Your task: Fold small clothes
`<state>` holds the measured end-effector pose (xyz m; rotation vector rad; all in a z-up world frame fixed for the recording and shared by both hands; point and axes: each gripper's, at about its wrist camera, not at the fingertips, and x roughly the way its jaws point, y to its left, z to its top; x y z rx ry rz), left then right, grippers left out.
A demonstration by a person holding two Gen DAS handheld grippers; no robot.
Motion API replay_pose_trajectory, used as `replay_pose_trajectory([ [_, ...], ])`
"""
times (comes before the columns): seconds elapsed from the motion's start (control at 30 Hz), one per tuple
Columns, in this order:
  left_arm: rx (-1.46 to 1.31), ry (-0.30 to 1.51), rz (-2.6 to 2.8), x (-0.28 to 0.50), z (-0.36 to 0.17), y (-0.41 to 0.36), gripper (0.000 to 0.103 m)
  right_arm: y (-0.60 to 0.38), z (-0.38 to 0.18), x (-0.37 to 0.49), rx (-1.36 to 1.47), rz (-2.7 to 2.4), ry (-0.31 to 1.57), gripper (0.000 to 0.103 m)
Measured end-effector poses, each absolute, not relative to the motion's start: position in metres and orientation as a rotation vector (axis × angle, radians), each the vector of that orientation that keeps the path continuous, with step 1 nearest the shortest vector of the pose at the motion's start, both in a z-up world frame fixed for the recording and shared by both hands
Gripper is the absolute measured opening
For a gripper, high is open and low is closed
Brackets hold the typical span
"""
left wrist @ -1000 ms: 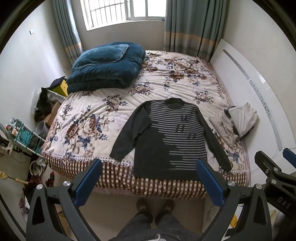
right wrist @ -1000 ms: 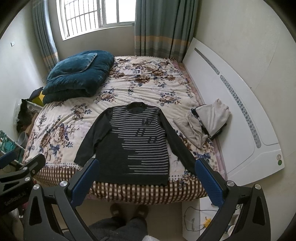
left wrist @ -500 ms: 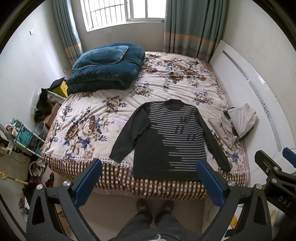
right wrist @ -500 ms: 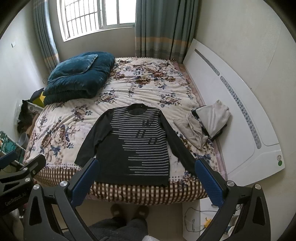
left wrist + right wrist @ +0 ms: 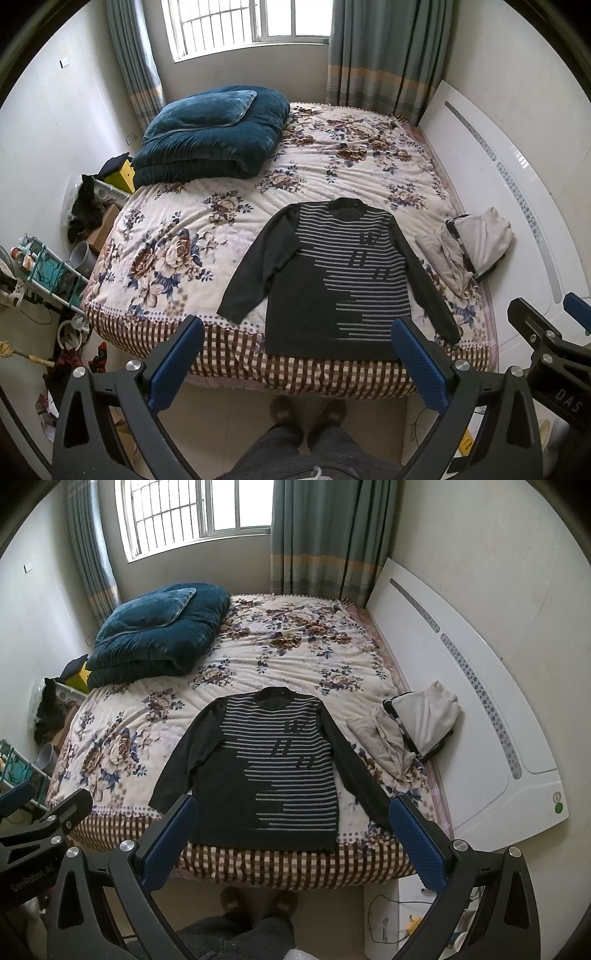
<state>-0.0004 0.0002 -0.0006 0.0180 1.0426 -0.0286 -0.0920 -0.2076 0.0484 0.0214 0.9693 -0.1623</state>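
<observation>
We find the dark grey long-sleeved sweater with pale stripes (image 5: 338, 280) laid flat, face up, on the floral-print quilted bedspread (image 5: 177, 254), collar toward the window, hem at the checked bed edge nearest us. Both sleeves spread out & down; the sweater's right-hand cuff reaches approx. the bed edge.

Left gripper (image 5: 295, 362): blue-padded fingers (image 5: 173, 363) spread wide, nothing betw. them, held above the floor short of the bed. Right gripper (image 5: 291, 840): same condition, pads wide apart, empty, clear of the sweater. Each gripper shows at the margin of the other's view.

Surroundings: a heap of beige and off-white garments (image 5: 476, 249) lies just beside the right-hand sleeve, next to the white headboard panel (image 5: 517, 206); whether the heap touches the sleeve we cannot tell. Folded dark teal velvet duvet w/ pillow on top (image 5: 210, 138) sits at the far left corner of the bed, well apart from the sweater. Teal wire rack w/ clutter (image 5: 48, 273) stands on the floor left of the bed. A person's slippered feet (image 5: 306, 415) stand on the floor at the bed's foot. Nothing lies on the sweater itself.
</observation>
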Motion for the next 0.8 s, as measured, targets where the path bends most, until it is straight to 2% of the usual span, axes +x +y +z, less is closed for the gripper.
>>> replay_pose_trajectory([
  [0.8, 0.017, 1.039, -0.033, -0.003, 0.008, -0.006, 0.103, -0.2, 0.052, -0.086, 0.03, -0.164, 0.972, 0.103],
])
